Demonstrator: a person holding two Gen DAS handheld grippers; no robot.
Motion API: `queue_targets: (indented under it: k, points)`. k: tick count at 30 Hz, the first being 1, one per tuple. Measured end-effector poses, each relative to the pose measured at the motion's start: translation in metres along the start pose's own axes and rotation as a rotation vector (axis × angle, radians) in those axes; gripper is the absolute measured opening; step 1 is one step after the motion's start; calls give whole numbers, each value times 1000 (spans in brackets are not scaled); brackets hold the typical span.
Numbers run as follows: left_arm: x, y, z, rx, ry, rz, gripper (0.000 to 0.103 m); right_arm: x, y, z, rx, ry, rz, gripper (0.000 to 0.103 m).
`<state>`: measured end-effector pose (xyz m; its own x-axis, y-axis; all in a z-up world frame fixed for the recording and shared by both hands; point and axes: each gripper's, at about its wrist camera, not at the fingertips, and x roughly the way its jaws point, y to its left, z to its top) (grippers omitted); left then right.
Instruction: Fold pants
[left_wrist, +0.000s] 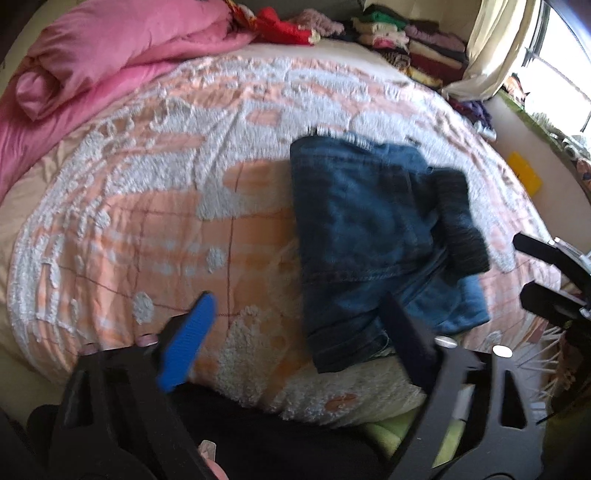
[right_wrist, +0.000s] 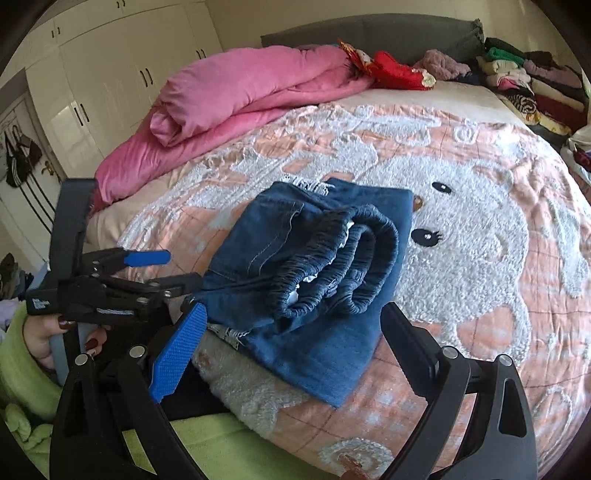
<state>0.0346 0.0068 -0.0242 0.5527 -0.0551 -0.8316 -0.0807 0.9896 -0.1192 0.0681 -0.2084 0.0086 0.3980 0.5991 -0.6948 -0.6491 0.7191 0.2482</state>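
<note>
Blue jeans (right_wrist: 325, 332) lie folded into a small bundle on the peach and white bedspread (right_wrist: 480, 258), with the gathered elastic waistband (right_wrist: 354, 258) on top. My right gripper (right_wrist: 295, 308) stands open, wide, just above the bundle's near edge, one finger on each side. My left gripper (right_wrist: 183, 267) comes in from the left at the bundle's left edge, and it is open with nothing pressed between its pads. In the left wrist view the jeans (left_wrist: 362, 221) lie ahead and to the right. There the left gripper (left_wrist: 297, 299) hovers over their near corner, and the right gripper (left_wrist: 521, 266) shows at the right edge.
A rolled pink duvet (right_wrist: 240, 96) lies at the far left of the bed. Red clothes (right_wrist: 395, 68) and stacks of folded clothes (right_wrist: 524, 81) line the headboard end. White wardrobes (right_wrist: 110, 66) stand behind. A green sleeve (right_wrist: 22, 369) and a hand hold the left gripper.
</note>
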Motion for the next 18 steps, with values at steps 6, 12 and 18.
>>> queue_targets:
  k: [6,12,18]
  points:
    - [20,-10,-10,57,81,-10,66,4,2,4,-1,6,-10,94]
    - [18,-9,-14,47,82,-31,66,10,24,-1,-65,60,101,59]
    - [-5,13,-4,-36,16,-71,66,26,18,-8,20,126,99,56]
